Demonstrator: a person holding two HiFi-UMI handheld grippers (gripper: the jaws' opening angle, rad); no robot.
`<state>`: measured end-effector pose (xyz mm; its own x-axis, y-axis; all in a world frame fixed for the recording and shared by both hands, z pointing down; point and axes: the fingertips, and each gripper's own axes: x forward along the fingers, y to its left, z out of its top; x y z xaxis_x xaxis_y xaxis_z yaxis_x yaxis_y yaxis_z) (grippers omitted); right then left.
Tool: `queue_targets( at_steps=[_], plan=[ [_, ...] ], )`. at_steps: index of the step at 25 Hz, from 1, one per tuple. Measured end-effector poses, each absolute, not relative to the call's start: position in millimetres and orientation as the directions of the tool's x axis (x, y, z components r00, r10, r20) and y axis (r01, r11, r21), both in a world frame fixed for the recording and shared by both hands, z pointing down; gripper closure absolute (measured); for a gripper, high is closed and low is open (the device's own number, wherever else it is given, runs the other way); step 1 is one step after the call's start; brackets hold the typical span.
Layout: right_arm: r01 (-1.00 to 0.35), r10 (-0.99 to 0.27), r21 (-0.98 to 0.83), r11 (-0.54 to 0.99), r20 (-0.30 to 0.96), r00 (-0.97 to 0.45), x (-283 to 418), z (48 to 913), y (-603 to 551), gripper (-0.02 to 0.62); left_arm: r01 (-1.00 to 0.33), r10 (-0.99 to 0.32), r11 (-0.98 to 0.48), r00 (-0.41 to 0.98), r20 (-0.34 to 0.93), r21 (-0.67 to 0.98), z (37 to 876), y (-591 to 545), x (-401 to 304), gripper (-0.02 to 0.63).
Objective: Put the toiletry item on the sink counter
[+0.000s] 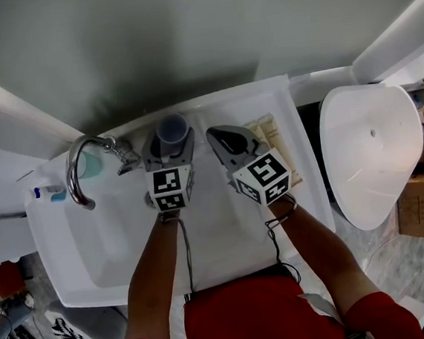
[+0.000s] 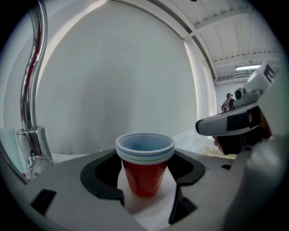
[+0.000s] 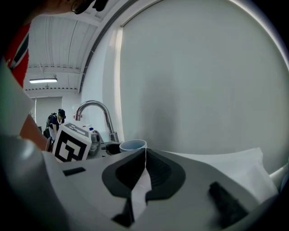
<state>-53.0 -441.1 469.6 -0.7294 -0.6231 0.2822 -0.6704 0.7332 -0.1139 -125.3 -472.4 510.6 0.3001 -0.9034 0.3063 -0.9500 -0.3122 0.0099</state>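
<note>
Evidently the left gripper [image 2: 146,182] has its jaws set wide and closed around a stack of cups [image 2: 145,151], red below with pale blue rims, standing upright on the sink counter [image 1: 265,99] at the back, just right of the faucet [image 1: 78,170]. Beside it, the right gripper [image 3: 143,178] is pressed together and holds nothing.

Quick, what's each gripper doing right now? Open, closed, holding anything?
Left gripper: closed on the stack of cups, jaws wide around it.
Right gripper: closed, holding nothing.
</note>
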Motion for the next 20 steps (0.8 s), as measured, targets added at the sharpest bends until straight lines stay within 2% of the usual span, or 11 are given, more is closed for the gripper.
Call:
queue_targets(
  at_steps=[20],
  plan=[
    [-0.65,-0.606,-0.133,0.749,0.26,-0.752,-53.9,463.1,-436.9,0.566,-0.944,-0.896,-0.328,0.318,0.309,0.019,516.9,-471.3,-122.6,0.276]
  ],
)
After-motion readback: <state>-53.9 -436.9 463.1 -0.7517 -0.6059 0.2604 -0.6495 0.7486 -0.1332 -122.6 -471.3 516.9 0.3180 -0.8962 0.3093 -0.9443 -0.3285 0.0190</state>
